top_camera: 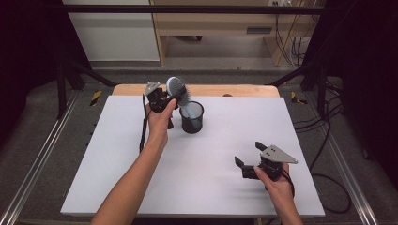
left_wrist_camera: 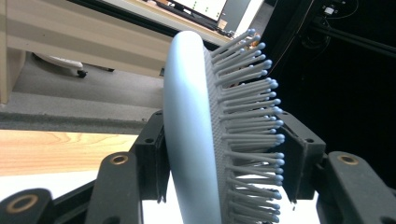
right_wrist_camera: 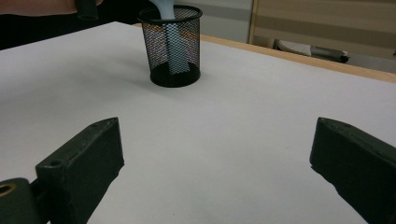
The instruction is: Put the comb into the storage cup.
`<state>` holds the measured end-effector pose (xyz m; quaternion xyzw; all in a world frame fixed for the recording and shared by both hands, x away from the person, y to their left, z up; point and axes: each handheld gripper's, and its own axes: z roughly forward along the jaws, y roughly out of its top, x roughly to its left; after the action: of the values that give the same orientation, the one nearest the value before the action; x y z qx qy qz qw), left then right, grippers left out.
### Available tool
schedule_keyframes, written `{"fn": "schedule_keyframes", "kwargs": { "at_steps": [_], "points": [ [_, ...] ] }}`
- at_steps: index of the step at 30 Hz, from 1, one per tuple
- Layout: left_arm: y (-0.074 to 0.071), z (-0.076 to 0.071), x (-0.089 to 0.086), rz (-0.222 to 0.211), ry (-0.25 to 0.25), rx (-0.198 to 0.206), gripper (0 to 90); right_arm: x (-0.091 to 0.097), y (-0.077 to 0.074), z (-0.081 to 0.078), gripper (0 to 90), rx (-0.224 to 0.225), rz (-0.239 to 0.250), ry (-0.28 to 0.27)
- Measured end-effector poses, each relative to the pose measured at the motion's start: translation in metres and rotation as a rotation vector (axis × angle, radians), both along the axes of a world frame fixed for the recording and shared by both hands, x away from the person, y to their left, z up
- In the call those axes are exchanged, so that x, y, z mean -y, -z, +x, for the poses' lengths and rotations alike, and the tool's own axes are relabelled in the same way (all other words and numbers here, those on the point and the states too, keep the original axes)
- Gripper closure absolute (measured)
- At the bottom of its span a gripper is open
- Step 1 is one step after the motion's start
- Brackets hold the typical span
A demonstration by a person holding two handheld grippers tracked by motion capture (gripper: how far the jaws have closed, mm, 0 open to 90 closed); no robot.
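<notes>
Hairbrush handle down in the mesh cup (top_camera: 192,118)

Your left gripper (top_camera: 165,99) brackets the hairbrush (top_camera: 177,89) head, grip unclear; handle stands inside the cup; your right gripper (top_camera: 248,158) is spread wide, empty.

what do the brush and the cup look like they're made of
The brush looks like pale blue plastic with a smooth, matte back; its bristles are stiff ball-tipped pins, probably plastic too. The cup looks like black wire mesh, likely coated metal: the brush handle shows through its wall.
</notes>
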<state>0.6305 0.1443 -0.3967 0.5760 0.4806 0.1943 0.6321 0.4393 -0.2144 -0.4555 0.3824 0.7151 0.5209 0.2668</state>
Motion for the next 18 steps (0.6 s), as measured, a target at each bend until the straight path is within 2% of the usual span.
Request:
{"fn": "schedule_keyframes", "kwargs": {
  "at_steps": [10, 18],
  "points": [
    [0.0014, 0.0018, -0.0041, 0.005, 0.006, -0.015, 36.0, -0.0004, 0.0, 0.0, 3.1, 0.001, -0.001, -0.001],
    [0.0011, 0.0007, -0.0026, 0.049, 0.012, -0.006, 29.7, -0.0004, 0.0001, 0.0001, 3.1, 0.002, -0.003, 0.001]
  ]
}}
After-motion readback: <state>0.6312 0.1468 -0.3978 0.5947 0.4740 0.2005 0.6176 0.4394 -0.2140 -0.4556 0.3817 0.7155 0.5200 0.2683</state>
